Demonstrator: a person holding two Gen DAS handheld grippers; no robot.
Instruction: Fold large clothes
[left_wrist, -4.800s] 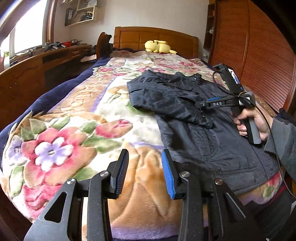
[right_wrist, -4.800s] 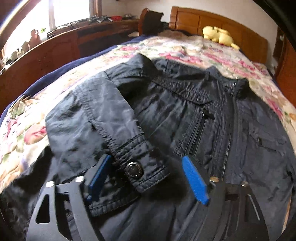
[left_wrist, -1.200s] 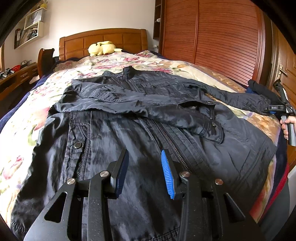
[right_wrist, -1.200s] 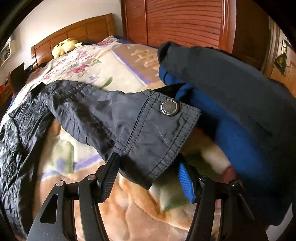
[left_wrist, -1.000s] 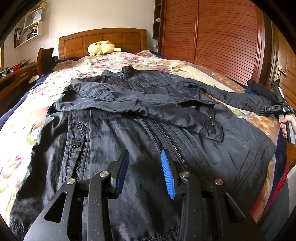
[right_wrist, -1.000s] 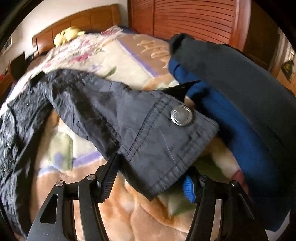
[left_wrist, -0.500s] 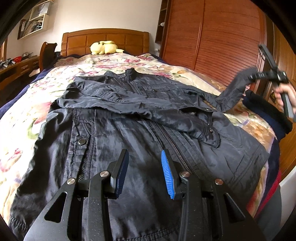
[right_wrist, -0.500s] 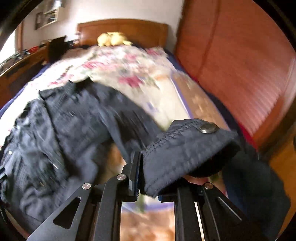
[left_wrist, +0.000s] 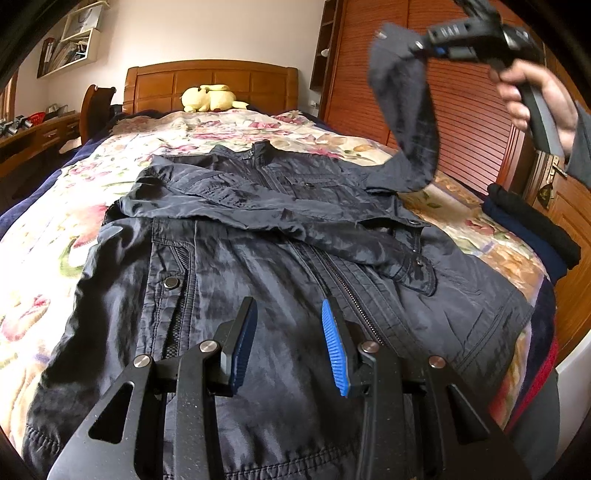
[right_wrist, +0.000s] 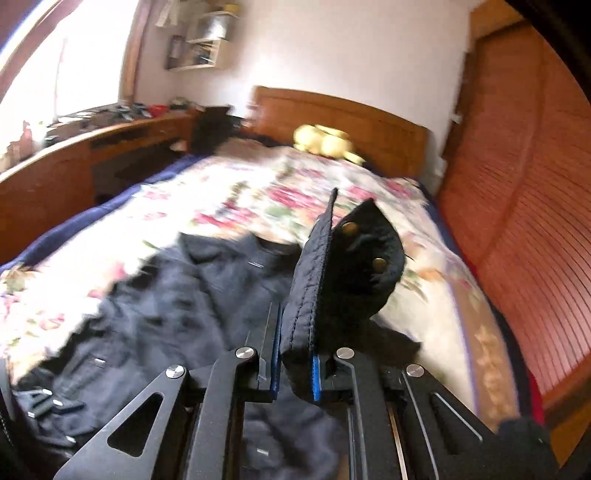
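Note:
A dark navy jacket (left_wrist: 258, 258) lies front up on the floral bed, one sleeve folded across its chest. My left gripper (left_wrist: 288, 332) is open and empty, low over the jacket's lower front beside the zipper. My right gripper (right_wrist: 295, 373) is shut on the cuff (right_wrist: 343, 266) of the other sleeve. In the left wrist view that sleeve (left_wrist: 410, 110) hangs from the raised right gripper (left_wrist: 424, 48), high above the jacket's right shoulder. The jacket body (right_wrist: 155, 314) shows blurred below in the right wrist view.
A floral blanket (left_wrist: 44, 229) covers the bed. A yellow plush toy (left_wrist: 208, 98) sits by the wooden headboard (left_wrist: 210, 81). Folded dark clothes (left_wrist: 528, 225) lie at the bed's right edge. A wooden wardrobe (left_wrist: 461, 122) stands on the right, a desk (right_wrist: 74, 155) on the left.
My right gripper closed on the sleeve cuff at the bed's right edge, then lifted it high and carried it left over the jacket. The left gripper stayed open over the jacket.

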